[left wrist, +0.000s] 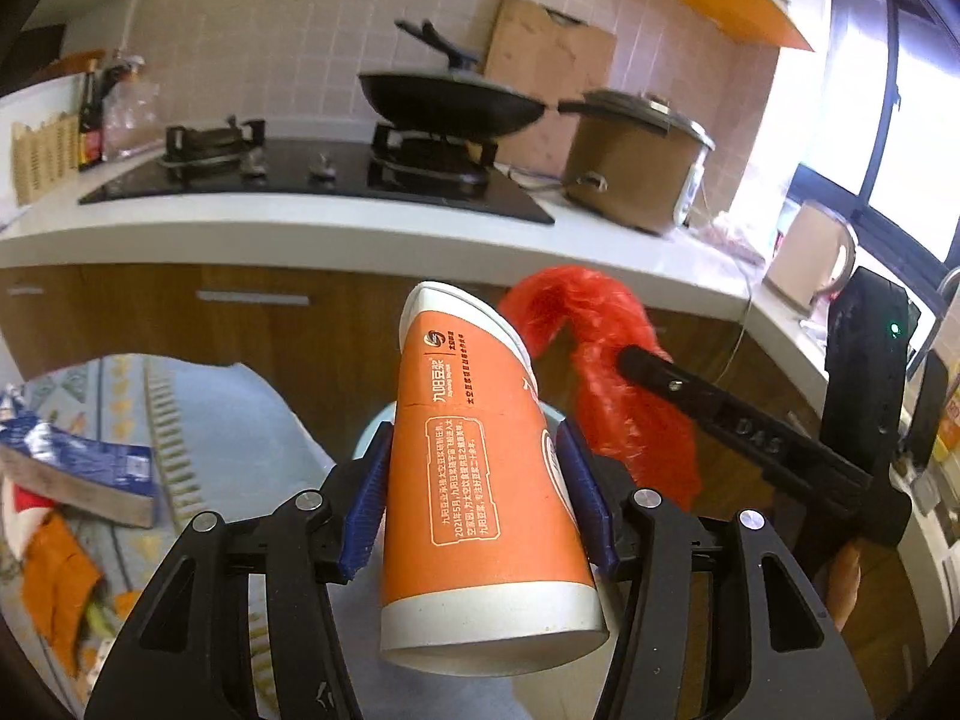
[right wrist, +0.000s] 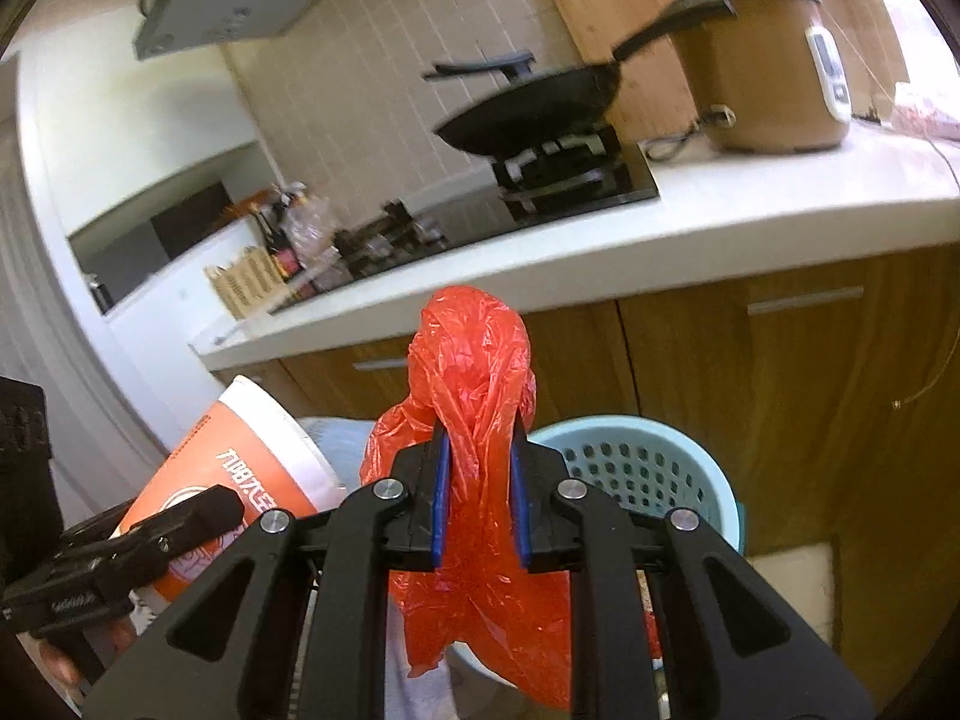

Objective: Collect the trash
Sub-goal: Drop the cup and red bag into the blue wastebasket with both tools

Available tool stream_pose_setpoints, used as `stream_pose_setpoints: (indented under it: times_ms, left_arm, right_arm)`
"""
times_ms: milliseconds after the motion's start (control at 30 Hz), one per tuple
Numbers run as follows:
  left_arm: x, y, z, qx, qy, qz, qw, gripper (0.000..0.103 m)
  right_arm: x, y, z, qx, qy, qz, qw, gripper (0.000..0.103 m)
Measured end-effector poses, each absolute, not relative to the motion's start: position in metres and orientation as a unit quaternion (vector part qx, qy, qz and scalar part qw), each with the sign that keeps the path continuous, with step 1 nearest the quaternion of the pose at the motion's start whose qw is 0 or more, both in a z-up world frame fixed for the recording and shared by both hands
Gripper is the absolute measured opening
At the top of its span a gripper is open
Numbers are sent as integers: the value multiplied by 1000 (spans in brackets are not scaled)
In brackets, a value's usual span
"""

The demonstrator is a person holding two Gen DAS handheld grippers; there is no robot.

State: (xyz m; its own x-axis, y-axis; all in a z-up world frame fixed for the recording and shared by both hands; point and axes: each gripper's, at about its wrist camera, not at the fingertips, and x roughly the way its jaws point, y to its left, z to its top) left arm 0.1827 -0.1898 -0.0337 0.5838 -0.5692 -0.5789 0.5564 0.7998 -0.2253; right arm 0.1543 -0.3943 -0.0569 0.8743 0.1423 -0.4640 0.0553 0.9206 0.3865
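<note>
My left gripper (left wrist: 474, 474) is shut on an orange and white paper cup (left wrist: 480, 468), held tilted in the air before the counter. The cup also shows in the right wrist view (right wrist: 240, 468), low on the left. My right gripper (right wrist: 480, 492) is shut on a crumpled red plastic bag (right wrist: 474, 396), which hangs down between its blue pads. The bag also shows in the left wrist view (left wrist: 600, 360), just right of the cup. A light blue perforated basket (right wrist: 708, 480) stands on the floor below and right of the bag.
A white counter (left wrist: 300, 228) with wooden cabinets (right wrist: 780, 372) runs ahead. On it stand a gas hob with a black pan (left wrist: 444, 102), a brown rice cooker (left wrist: 636, 162) and a kettle (left wrist: 810, 258). A book (left wrist: 84, 474) and orange scraps (left wrist: 54, 582) lie on a patterned mat at left.
</note>
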Motion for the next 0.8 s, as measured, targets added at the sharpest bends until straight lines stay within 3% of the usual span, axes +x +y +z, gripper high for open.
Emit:
stream_pose_setpoints:
  times_ms: [67,133,200,267,800]
  left_arm:
    - [189,-198,-43,-8,339,-320,885,55]
    - [194,-201,-49,-9,346,-319,882,65]
    - [196,-201,-53,-9,348,-316,883,70]
    - [198,-200,-55,-9,351,-315,882,70]
    - [175,-154,-42,-27,326,-291,899,70]
  right_arm:
    - [163,-396,-69,201,265,20,943,17]
    - [170,-399,-76,204,275,14,940,24]
    - [173,-403,-83,208,280,7,937,42]
    - [174,-407,-85,207,278,-3,938,52]
    - [159,-379,-60,181,258,39,948,53]
